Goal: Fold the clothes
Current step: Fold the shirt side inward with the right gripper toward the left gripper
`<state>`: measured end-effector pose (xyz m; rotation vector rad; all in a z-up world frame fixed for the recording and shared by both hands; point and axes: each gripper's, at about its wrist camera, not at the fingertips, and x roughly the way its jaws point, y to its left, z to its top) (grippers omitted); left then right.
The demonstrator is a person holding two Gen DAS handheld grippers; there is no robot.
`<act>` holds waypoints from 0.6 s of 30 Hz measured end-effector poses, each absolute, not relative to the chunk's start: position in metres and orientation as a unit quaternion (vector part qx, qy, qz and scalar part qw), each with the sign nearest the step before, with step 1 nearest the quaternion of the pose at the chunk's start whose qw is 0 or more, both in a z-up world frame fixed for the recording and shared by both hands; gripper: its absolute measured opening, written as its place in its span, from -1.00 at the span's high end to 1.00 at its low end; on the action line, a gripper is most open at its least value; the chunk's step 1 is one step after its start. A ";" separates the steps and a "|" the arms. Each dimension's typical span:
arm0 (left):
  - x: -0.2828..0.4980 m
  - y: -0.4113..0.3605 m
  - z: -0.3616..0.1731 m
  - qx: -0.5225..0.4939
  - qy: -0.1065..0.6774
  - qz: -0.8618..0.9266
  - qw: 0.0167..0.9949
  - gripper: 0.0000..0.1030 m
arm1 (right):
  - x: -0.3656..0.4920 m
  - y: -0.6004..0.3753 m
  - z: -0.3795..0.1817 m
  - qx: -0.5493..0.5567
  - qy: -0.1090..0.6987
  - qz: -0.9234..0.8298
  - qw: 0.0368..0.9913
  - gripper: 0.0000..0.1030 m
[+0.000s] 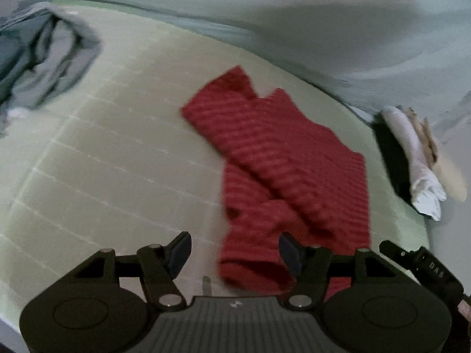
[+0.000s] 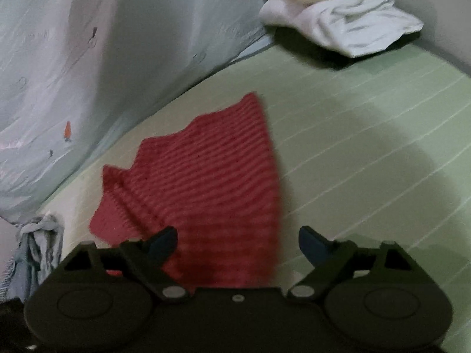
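In the left wrist view, a red striped knit garment (image 1: 282,158) lay on a pale green bed sheet (image 1: 117,153) crossed by thin white lines. The garment's long axis ran from the upper centre of the frame, where two blunt ends pointed away toward the bedding behind, down to the lower centre, where its nearest folded edge sat between and under the tips of the left gripper (image 1: 234,253). That gripper's fingers (image 1: 179,250) stood wide apart and held nothing; whether the right-hand tip touched the cloth could not be told. A crumpled grey garment (image 1: 50,58) lay at the upper left, well apart from the red one. A folded white cloth (image 1: 418,161) with something beige beside it lay at the right edge. A pale blue bedding with orange carrot prints (image 1: 323,29) filled the top.

In the right wrist view, the red garment (image 2: 212,182) stretched from the lower centre up toward the frame's middle, narrowing to a point at its far end. The right gripper (image 2: 238,245) was spread wide, gripping nothing, with the garment's near end lying between its fingers (image 2: 312,247). The white cloth (image 2: 353,26) sat at the upper right, the grey garment (image 2: 38,250) at the lower left.
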<state>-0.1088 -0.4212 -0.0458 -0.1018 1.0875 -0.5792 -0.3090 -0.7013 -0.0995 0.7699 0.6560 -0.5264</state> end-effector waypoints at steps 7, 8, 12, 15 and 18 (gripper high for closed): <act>-0.091 -0.398 -0.043 0.018 0.495 -0.280 0.822 -0.34 | -0.282 -0.664 -0.105 0.406 0.311 -0.243 0.825 -0.60; -0.088 -0.396 -0.043 0.025 0.495 -0.282 0.822 -0.35 | -0.280 -0.657 -0.105 0.408 0.311 -0.245 0.823 -0.60; -0.074 -0.388 -0.046 0.046 0.494 -0.294 0.817 -0.37 | -0.275 -0.638 -0.107 0.427 0.310 -0.261 0.808 -0.60; -0.064 -0.386 -0.049 0.062 0.496 -0.304 0.811 -0.39 | -0.275 -0.627 -0.109 0.442 0.306 -0.270 0.798 -0.59; -0.054 -0.385 -0.051 0.071 0.499 -0.317 0.804 -0.40 | -0.272 -0.618 -0.110 0.452 0.299 -0.276 0.794 -0.50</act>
